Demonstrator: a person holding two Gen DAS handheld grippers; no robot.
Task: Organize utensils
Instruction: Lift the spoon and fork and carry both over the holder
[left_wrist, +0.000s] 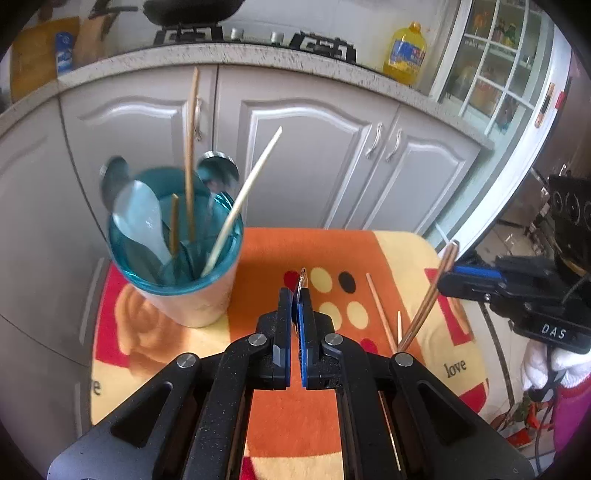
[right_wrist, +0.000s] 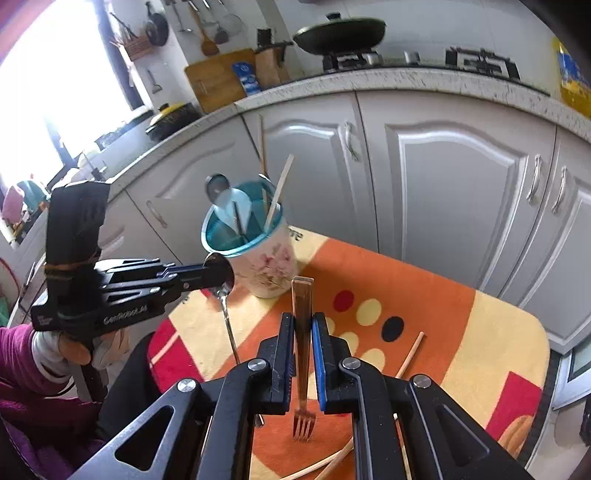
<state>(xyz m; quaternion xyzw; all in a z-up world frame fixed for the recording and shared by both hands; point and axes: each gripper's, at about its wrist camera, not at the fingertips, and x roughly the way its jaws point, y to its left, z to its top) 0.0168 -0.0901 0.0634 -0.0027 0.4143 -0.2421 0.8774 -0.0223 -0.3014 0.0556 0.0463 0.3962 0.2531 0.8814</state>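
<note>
The utensil cup (right_wrist: 255, 240), teal-rimmed, stands at the far left of the desk's orange cloth (right_wrist: 424, 295) and holds a white spoon (left_wrist: 140, 218), metal spoons and chopsticks (left_wrist: 240, 203). Just right of the cup and nearer, the left claw (left_wrist: 297, 295) is clenched on a metal spoon (right_wrist: 225, 317), its handle hanging down. Farther right of the cup, the right claw (right_wrist: 303, 332) grasps a brown-handled fork (right_wrist: 303, 362), tines down. Loose chopsticks (left_wrist: 380, 314) lie on the cloth right of the cup.
</note>
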